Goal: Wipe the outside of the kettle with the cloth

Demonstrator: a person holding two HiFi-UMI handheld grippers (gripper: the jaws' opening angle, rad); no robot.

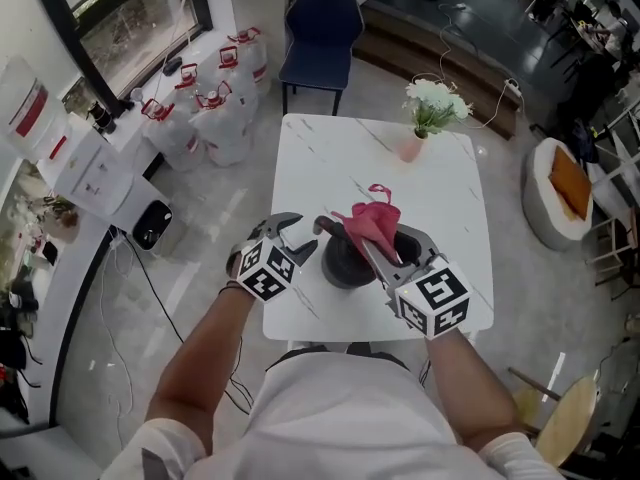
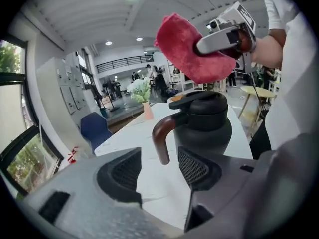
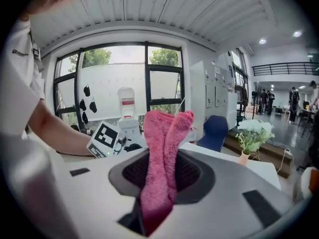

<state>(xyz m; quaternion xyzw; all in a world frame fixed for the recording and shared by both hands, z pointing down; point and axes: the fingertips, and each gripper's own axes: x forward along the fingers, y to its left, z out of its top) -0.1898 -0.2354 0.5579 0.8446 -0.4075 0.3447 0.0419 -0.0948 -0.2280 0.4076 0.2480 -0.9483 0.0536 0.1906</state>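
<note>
A black kettle (image 1: pixel 347 265) with a brown handle (image 2: pixel 162 138) stands near the front edge of the white table (image 1: pixel 300 168). My left gripper (image 1: pixel 293 240) is at the kettle's left and is open. In the left gripper view, the handle stands just ahead of the gap between its jaws (image 2: pixel 159 171), and nothing touches the pads. My right gripper (image 1: pixel 372 253) reaches over the kettle's top and is shut on a pink cloth (image 1: pixel 372 223). The cloth (image 3: pixel 162 153) sticks up out of the closed jaws and hangs above the lid (image 2: pixel 192 49).
A pink vase with white flowers (image 1: pixel 425 118) stands at the table's far right corner. A blue chair (image 1: pixel 320 33) is beyond the table and several water jugs (image 1: pixel 215 108) are on the floor at left. A wooden stool (image 1: pixel 565 423) is at lower right.
</note>
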